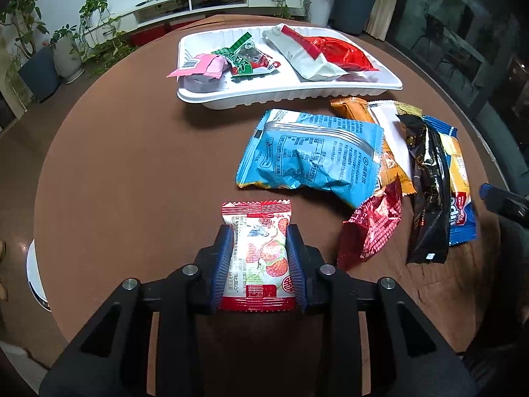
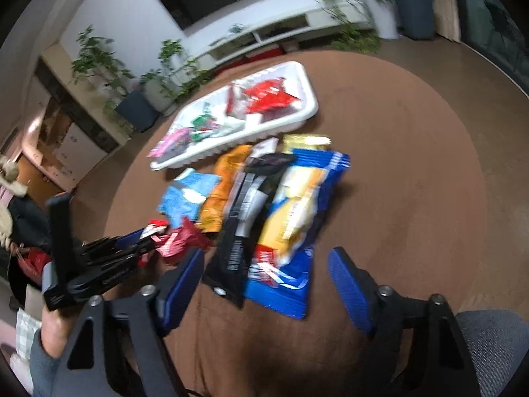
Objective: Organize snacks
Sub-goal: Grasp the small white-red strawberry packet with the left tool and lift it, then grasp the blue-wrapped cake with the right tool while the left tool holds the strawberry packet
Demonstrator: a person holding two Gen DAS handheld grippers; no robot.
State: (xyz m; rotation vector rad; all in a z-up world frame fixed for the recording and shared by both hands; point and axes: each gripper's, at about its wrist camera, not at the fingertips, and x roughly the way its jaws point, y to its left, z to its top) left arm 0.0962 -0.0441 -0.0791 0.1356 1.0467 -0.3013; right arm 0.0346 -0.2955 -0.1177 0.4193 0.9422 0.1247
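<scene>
Several packets already sit in the tray point(image 1: 287, 94) at upper centre, left claw point(image 1: 259, 259) pinching a strawberry packet point(image 1: 258, 251), right claw point(image 2: 266, 284) spread over the pile point(image 1: 390, 172) (about six left on the surface point(image 1: 132, 165)).

A tray point(image 1: 291, 97) is sitting toward the bench's point(image 1: 132, 165) far edge, holding packets; more packets point(image 1: 310, 152) are lying before it.

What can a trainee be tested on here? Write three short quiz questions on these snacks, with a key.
1. True or false: the left tool is shut on the strawberry packet.
2. Where does the pink packet lie? A) in the white tray B) on the bare table C) under the light blue bag
3. Fill in: the right tool hovers with its jaws ____ above the dark blue packet.

Key: 1 true; 2 A; 3 open
</scene>
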